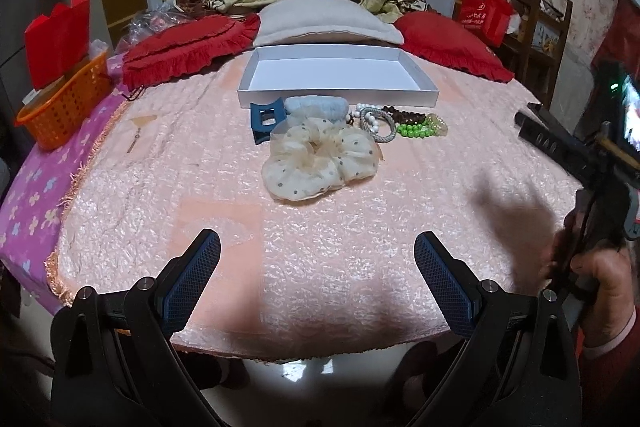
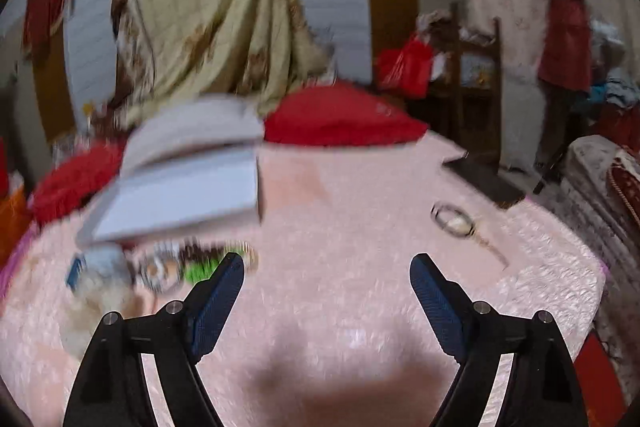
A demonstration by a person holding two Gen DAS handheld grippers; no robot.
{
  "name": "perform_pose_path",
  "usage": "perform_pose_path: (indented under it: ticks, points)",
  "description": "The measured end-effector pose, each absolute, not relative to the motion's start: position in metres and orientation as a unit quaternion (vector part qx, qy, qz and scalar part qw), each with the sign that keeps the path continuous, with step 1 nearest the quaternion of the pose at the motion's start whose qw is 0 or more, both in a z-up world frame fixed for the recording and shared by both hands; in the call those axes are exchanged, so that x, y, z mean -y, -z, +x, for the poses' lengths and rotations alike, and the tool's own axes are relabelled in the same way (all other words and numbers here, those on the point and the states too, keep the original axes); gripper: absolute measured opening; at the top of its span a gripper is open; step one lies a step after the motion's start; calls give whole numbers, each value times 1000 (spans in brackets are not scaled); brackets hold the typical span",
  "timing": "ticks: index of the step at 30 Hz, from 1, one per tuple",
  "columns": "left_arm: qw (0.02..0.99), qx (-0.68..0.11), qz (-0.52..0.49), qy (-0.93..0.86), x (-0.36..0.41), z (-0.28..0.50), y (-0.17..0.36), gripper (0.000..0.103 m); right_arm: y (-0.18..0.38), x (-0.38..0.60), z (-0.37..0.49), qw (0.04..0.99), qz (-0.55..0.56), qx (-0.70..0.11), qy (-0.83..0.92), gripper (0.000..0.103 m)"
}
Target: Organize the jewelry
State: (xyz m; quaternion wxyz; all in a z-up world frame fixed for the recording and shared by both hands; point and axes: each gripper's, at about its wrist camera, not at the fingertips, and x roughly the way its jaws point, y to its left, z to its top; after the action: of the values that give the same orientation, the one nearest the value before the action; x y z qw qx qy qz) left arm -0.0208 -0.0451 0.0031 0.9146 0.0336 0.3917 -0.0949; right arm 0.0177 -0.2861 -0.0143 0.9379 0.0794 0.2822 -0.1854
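Observation:
A white shallow box (image 1: 336, 77) lies open on the pink bedspread (image 1: 200, 187). In front of it lie a blue claw clip (image 1: 265, 119), a pale blue scrunchie (image 1: 316, 107), a cream dotted scrunchie (image 1: 320, 159), a silver bangle (image 1: 378, 125), white, brown and green bead bracelets (image 1: 416, 131). My left gripper (image 1: 318, 255) is open and empty, well short of them. My right gripper (image 2: 326, 277) is open and empty; its view is blurred, with the box (image 2: 184, 187) and the pile (image 2: 160, 267) to its left and a ring-shaped piece with a chain (image 2: 454, 221) to its right.
Red cushions (image 1: 184, 47) and a grey pillow (image 1: 324, 19) lie behind the box. An orange basket (image 1: 66, 103) stands at the bed's left edge. A wooden chair (image 1: 540, 39) stands at the right. The hand-held right gripper (image 1: 580, 147) shows at the right of the left wrist view.

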Motion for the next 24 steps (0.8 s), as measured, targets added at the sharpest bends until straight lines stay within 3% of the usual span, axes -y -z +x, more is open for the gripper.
perform_pose_path:
  ticks: [11, 22, 24]
  points:
    - [932, -358, 46, -7, 15, 2, -19, 98, 30, 273, 31, 930, 83, -331, 137, 82]
    - [932, -350, 16, -88, -52, 53, -51, 98, -28, 242, 52, 965, 25, -242, 94, 82]
    - [928, -363, 1, -86, -60, 59, -48, 98, -19, 235, 69, 954, 7, -289, 80, 82]
